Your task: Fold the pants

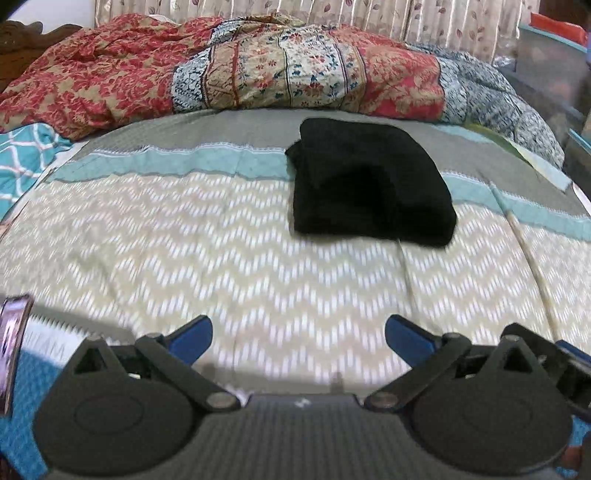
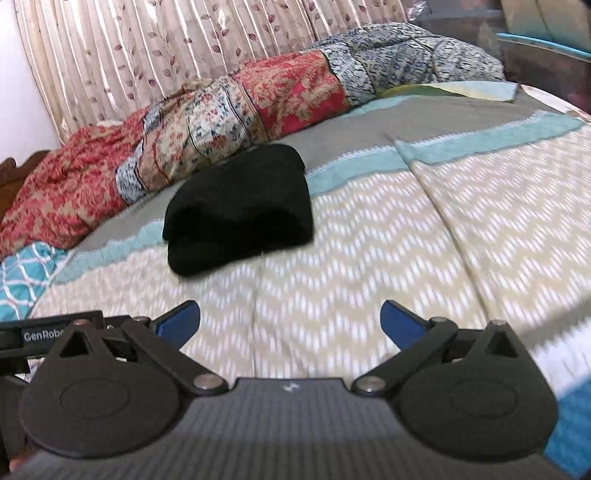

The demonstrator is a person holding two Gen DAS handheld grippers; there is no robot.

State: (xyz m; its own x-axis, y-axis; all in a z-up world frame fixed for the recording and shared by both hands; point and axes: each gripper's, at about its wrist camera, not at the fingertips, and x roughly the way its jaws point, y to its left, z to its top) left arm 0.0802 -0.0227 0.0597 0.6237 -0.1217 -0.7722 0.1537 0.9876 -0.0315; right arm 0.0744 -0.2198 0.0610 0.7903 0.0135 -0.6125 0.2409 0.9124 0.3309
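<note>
One folded pair of black pants (image 1: pixel 373 181) (image 2: pixel 240 210) is counted on one chevron-patterned bedspread (image 1: pixel 221 251) (image 2: pixel 406 240). One rumpled floral quilt (image 1: pixel 229 70) (image 2: pixel 221 114) and one leaf-print curtain (image 1: pixel 424 18) (image 2: pixel 147 48) are present. Two grippers are counted, left gripper (image 1: pixel 298 338) and right gripper (image 2: pixel 290 323), each with two blue fingers spread apart.

Motion-blurred zigzag bedspread (image 1: pixel 258 258)

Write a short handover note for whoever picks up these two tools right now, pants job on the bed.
Left tool: open, empty, held above the bedspread.
Right tool: open, empty, also short of the pants.
Black pants: lying in a compact folded bundle on the bedspread, in front of the crumpled floral quilt; neither tool touches them.
Done: the folding looks complete.
Left: probably nothing beyond checking the bundle is tidy.
</note>
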